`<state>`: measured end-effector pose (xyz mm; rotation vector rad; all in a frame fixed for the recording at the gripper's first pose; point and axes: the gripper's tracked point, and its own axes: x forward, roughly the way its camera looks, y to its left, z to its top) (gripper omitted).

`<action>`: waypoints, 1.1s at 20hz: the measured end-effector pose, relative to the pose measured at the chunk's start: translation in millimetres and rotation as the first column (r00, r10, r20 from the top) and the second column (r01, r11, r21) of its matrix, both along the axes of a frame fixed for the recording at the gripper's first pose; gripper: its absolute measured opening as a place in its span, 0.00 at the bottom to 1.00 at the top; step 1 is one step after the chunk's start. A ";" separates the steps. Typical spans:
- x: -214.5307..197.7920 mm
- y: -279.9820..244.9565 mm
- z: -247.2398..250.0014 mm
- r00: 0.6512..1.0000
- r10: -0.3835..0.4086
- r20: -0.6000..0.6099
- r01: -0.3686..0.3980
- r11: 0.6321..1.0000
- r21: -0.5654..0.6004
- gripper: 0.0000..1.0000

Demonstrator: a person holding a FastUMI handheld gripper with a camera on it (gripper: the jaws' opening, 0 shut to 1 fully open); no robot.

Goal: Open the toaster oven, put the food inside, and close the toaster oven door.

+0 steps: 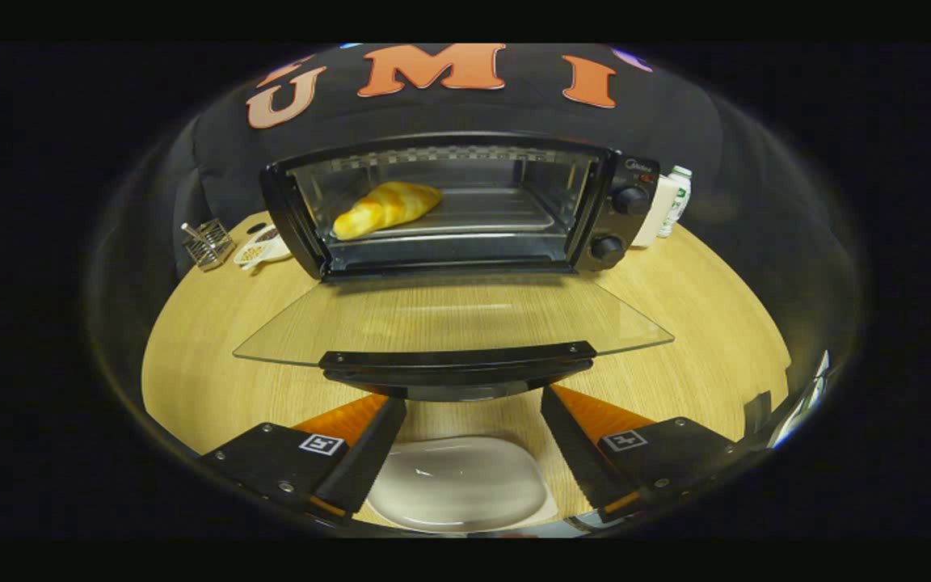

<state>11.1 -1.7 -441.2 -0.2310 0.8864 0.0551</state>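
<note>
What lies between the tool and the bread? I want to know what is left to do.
In the gripper view, the open tool hangs just short of the handle of the lowered glass door, which spans the stretch to the bread in the oven.

A wire rack and a small white dish are located together on the wooden bench. A white bottle is positioned upright. An empty white plate is set apart.
</note>
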 end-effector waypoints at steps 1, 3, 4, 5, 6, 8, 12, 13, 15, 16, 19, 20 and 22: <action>5.5 2.5 6.6 1.000 -0.006 0.017 0.006 1.000 0.013 1.00; 18.3 6.8 18.7 0.999 -0.020 0.048 0.019 0.999 0.032 1.00; 23.4 9.6 23.5 0.998 -0.023 0.060 0.021 0.999 0.035 1.00; 29.0 12.1 28.7 0.997 -0.020 0.075 0.017 0.999 0.034 1.00; 34.5 14.2 33.2 0.996 -0.016 0.088 0.013 0.999 0.031 1.00; 45.0 19.6 43.7 0.994 -0.006 0.113 0.003 1.000 0.029 1.00; 61.6 28.1 54.4 0.991 0.011 0.133 -0.014 1.000 0.023 1.00; 65.5 31.4 56.6 0.991 0.014 0.137 -0.018 0.999 0.029 1.00; 76.2 37.2 62.2 0.990 0.018 0.143 -0.024 0.999 0.039 0.99; 79.7 39.2 65.6 0.989 0.021 0.149 -0.028 0.999 0.041 1.00; 92.9 47.8 69.7 0.985 0.031 0.167 -0.040 0.998 0.051 1.00; 96.5 51.1 70.5 0.985 0.035 0.170 -0.045 0.997 0.055 1.00; 103.8 57.3 73.9 0.983 0.052 0.177 -0.063 0.996 0.057 1.00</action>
